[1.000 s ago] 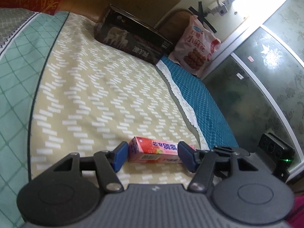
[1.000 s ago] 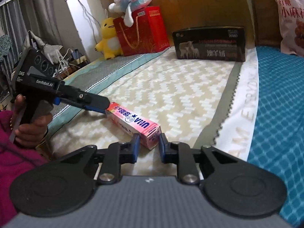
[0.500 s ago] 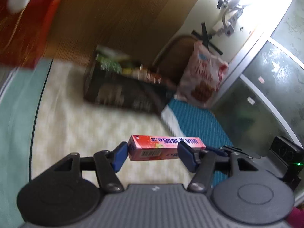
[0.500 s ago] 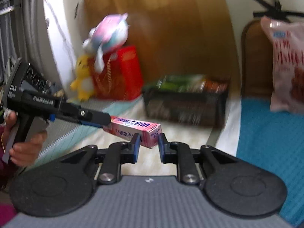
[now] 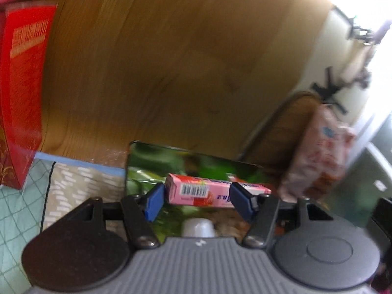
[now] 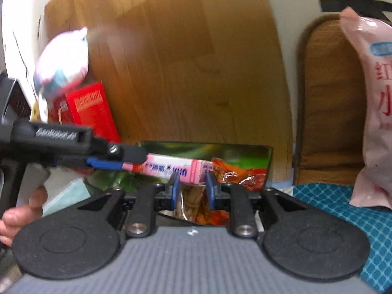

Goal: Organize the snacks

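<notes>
Wooden headboard is filling the background, bed below, red gift bag standing far left. Open dark box of foil snack packs is sitting against the headboard. Pink candy box is hanging in the air above it, lying crosswise. Left gripper is spanning its length; right gripper is pinching one end. Pink snack bag is leaning far right.
</notes>
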